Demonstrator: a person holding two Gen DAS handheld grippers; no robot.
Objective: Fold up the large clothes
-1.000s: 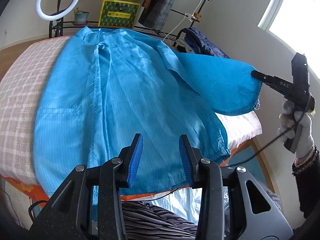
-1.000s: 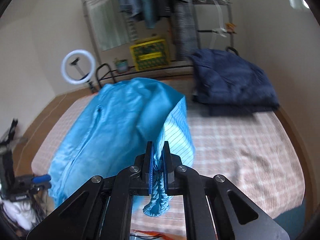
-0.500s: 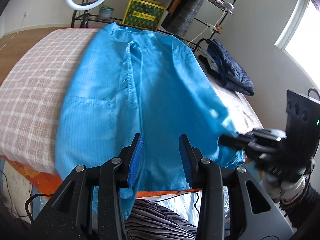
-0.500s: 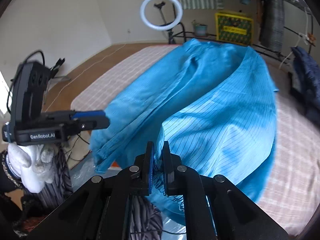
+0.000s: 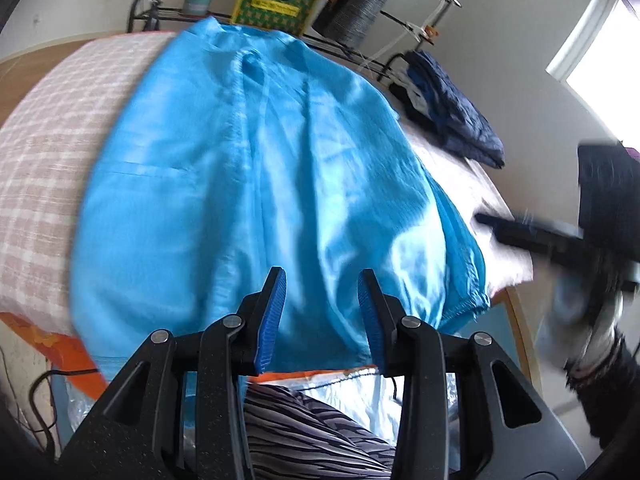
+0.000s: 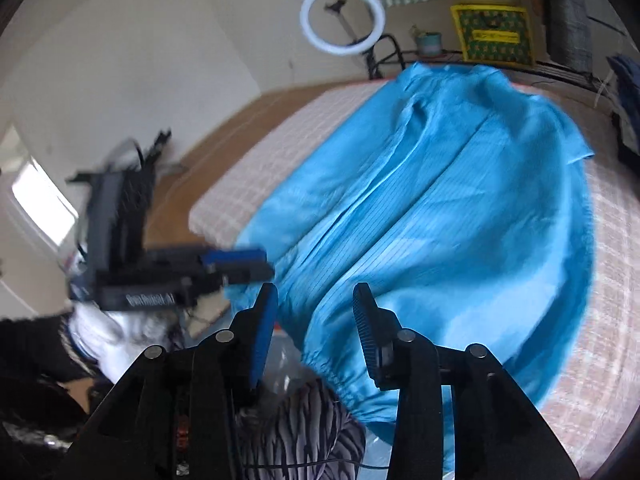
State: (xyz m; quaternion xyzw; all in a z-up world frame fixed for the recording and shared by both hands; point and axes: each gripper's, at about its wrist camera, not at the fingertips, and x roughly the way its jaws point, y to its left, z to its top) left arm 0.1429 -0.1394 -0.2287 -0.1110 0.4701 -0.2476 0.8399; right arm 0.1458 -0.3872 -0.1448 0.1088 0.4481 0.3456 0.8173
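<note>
We see the left gripper [image 5: 322, 316] angled downward, jaws apart, nothing between the blue pads [image 5: 274, 316]. The right gripper [image 6: 314, 330] also points down, its jaws opening with no pad pressing on anything. Each is held by a white-gloved hand [image 6: 112, 336] with a dark sleeve cuff, both blurred.

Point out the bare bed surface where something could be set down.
Bare checked cover lies left of the blue garment, and a strip between it and the dark folded clothes. The near edge is crowded by both grippers.
</note>
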